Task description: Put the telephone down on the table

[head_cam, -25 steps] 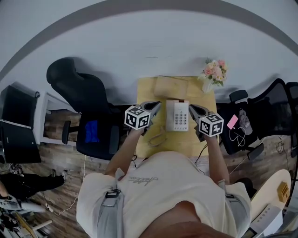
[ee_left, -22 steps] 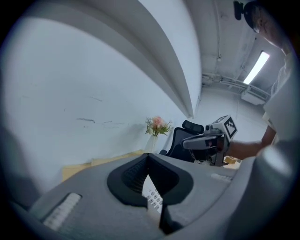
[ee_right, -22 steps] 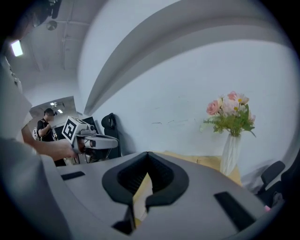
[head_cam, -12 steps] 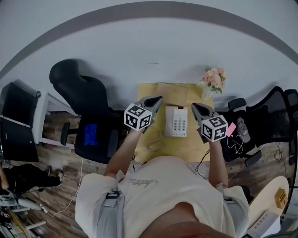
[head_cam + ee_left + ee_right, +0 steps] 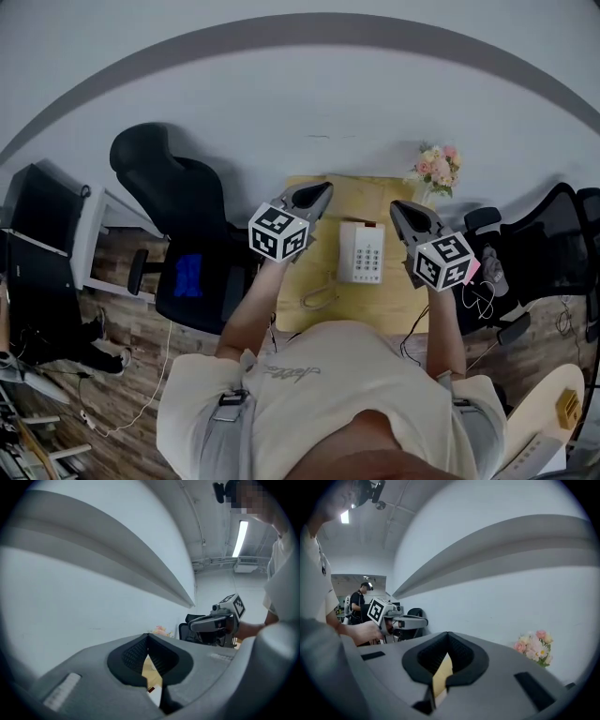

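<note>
Telephone (image 5: 361, 251) first: the white push-button set lay flat on the yellow wooden surface (image 5: 352, 192), keypad up, roughly in the middle of it. Its curly cord (image 5: 319, 298) looped off its left side toward the person. Nothing touched it. The left gripper (image 5: 324, 190) hung in the air to the left of the telephone and the right gripper (image 5: 394, 204) to the right of it, both held above it and pointing toward the wall beyond. In the left gripper view the fingers (image 5: 133, 656) were pressed together at the tips with nothing caught between them. The right gripper view showed its fingers (image 5: 461, 652) closed up the same way, empty. A bunch of pink and white flowers (image 5: 434, 167) stood at the far right corner beyond the telephone. A black office chair (image 5: 169, 202) sat well off to the telephone's left, and another black chair (image 5: 553, 234) to its right.
</note>
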{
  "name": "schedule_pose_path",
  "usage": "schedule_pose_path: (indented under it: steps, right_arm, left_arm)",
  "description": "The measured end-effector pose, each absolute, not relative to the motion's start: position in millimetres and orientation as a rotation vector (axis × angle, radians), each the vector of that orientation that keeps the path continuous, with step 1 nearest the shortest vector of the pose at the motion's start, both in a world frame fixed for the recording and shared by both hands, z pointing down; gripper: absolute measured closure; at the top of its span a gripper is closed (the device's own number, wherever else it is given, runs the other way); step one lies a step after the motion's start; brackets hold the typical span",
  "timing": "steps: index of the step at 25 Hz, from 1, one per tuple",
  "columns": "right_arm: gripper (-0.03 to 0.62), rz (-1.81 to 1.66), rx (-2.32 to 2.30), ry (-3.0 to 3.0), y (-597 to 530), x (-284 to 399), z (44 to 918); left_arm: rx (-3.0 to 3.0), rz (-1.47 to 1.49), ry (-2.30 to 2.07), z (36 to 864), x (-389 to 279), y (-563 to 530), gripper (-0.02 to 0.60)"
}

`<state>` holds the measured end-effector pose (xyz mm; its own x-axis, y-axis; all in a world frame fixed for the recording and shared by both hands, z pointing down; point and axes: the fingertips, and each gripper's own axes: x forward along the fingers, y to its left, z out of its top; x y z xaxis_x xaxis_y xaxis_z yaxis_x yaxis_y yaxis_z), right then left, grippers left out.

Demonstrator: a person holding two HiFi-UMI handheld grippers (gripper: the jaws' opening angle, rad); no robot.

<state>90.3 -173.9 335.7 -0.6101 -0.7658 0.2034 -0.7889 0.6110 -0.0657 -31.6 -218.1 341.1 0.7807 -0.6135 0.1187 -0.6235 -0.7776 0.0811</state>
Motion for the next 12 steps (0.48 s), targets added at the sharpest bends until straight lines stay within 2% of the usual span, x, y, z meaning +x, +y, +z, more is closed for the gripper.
schedule_pose_path:
  steps: [12]
  right_arm:
    - [0.592,0.032,1.410,-2.716,-191.6,93.8,275.3]
  left_arm:
    - [2.945,0.086,-1.139,281.7,-41.6,-232.4,0.565]
